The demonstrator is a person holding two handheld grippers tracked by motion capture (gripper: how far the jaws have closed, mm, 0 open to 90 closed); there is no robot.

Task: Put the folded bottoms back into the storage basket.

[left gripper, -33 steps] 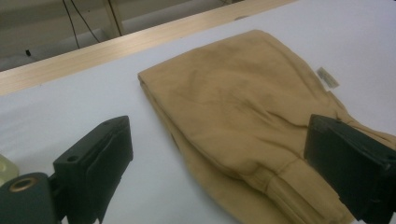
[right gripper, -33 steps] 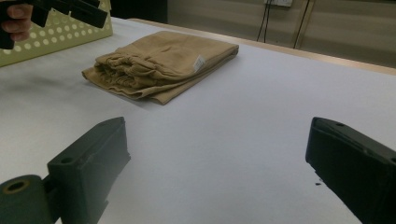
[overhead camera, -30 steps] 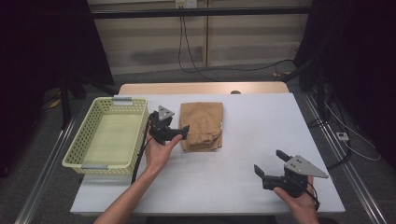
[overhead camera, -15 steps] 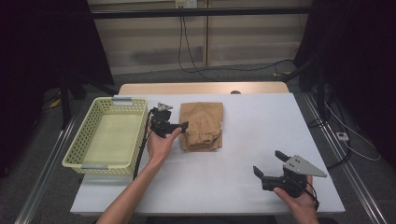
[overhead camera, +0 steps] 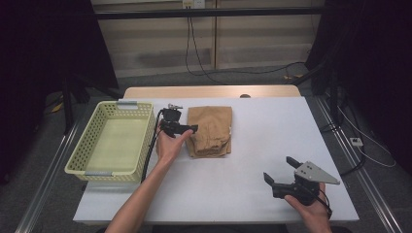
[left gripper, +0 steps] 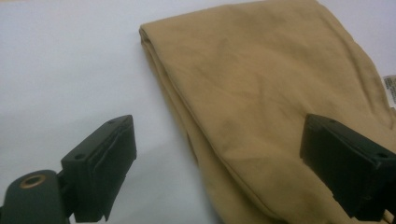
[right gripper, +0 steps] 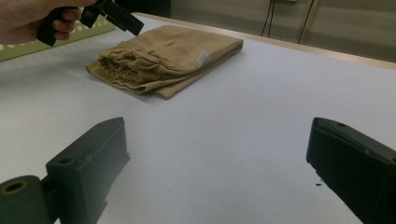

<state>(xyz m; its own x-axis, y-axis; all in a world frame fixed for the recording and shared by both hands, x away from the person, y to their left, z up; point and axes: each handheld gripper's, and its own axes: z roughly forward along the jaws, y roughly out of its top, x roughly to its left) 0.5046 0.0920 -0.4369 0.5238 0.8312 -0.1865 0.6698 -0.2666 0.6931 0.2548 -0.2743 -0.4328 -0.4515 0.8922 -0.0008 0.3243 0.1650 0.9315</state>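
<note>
The tan folded cloth (overhead camera: 210, 130) lies flat mid-frame; the left gripper (overhead camera: 187, 129) is spread wide at its edge.

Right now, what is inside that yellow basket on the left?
Nothing that I can see: the yellow basket shows a bare pale floor. The near wall hides a thin strip of that floor. The folded tan cloth lies outside it on the table, beside the left tool.

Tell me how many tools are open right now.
2. The left tool hangs open at the folded tan garment's left edge, beside the yellow basket. The right tool is open above the white table's near right corner, away from the garment.
</note>
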